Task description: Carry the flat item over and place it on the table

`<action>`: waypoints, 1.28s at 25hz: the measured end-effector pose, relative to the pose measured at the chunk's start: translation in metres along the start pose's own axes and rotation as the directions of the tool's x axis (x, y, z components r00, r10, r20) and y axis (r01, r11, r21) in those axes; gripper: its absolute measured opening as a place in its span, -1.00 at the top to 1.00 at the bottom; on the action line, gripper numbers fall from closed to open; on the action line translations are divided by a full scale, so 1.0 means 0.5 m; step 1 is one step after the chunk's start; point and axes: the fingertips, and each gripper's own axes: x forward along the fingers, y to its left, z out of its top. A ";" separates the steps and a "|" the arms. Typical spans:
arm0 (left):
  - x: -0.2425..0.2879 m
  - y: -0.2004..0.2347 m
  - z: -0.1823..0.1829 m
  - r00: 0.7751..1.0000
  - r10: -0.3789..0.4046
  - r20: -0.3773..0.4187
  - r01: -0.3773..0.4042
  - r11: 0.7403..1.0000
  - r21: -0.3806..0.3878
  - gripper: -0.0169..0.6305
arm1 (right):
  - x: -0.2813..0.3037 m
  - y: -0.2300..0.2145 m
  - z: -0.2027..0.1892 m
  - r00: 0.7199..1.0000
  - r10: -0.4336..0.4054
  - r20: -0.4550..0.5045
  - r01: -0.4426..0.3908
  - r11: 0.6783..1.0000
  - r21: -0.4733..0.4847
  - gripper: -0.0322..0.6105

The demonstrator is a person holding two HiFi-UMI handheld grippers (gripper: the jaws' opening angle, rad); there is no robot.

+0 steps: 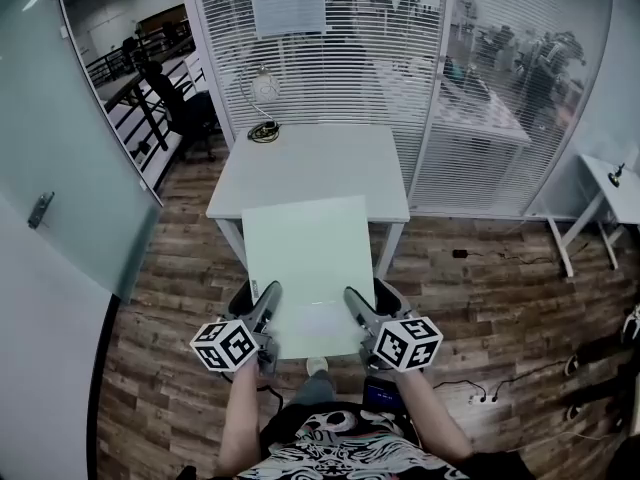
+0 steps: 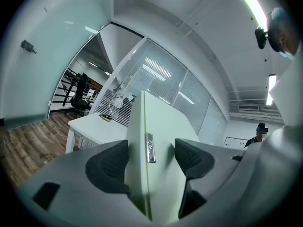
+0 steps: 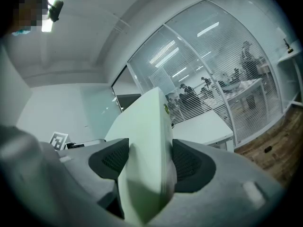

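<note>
At lower centre of the head view, the flat item (image 1: pixel 308 258) is pinched at its near end by the left gripper (image 1: pixel 266 303) and the right gripper (image 1: pixel 356 305). Its long axis is pointed at the table (image 1: pixel 300 163), upper centre.

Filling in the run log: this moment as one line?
phase: carry | flat panel: airborne, near end held | left gripper: shut on it | right gripper: shut on it | white table: ahead
</note>
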 end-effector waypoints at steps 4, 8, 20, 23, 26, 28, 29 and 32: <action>0.034 0.023 -0.002 1.000 0.005 -0.007 -0.005 1.000 -0.013 0.01 | 0.032 -0.023 0.002 1.000 -0.002 -0.014 0.002 1.000 0.006 0.04; 0.096 0.055 0.002 1.000 0.007 -0.023 -0.008 1.000 -0.025 0.01 | 0.088 -0.063 0.010 1.000 -0.013 -0.029 0.013 1.000 0.017 0.04; 0.421 0.255 0.111 0.997 0.011 -0.073 -0.015 0.999 -0.045 0.01 | 0.433 -0.221 0.093 0.997 -0.044 -0.060 0.047 0.998 0.052 0.04; 0.507 0.306 0.144 0.996 0.008 -0.087 -0.012 0.999 -0.049 0.01 | 0.523 -0.259 0.120 0.996 -0.057 -0.064 0.060 0.997 0.057 0.04; 0.587 0.350 0.168 0.994 -0.002 -0.107 -0.003 0.998 -0.055 0.01 | 0.599 -0.298 0.140 0.995 -0.076 -0.069 0.081 0.994 0.069 0.04; 0.635 0.374 0.183 0.993 -0.014 -0.120 0.007 0.998 -0.056 0.01 | 0.642 -0.321 0.152 0.993 -0.092 -0.068 0.097 0.992 0.075 0.04; 0.657 0.385 0.188 0.992 -0.021 -0.126 0.014 0.998 -0.056 0.01 | 0.660 -0.331 0.157 0.993 -0.100 -0.065 0.105 0.991 0.078 0.04; 0.714 0.410 0.200 0.988 -0.041 -0.148 0.033 0.998 -0.054 0.01 | 0.702 -0.361 0.167 0.991 -0.123 -0.058 0.128 0.987 0.093 0.04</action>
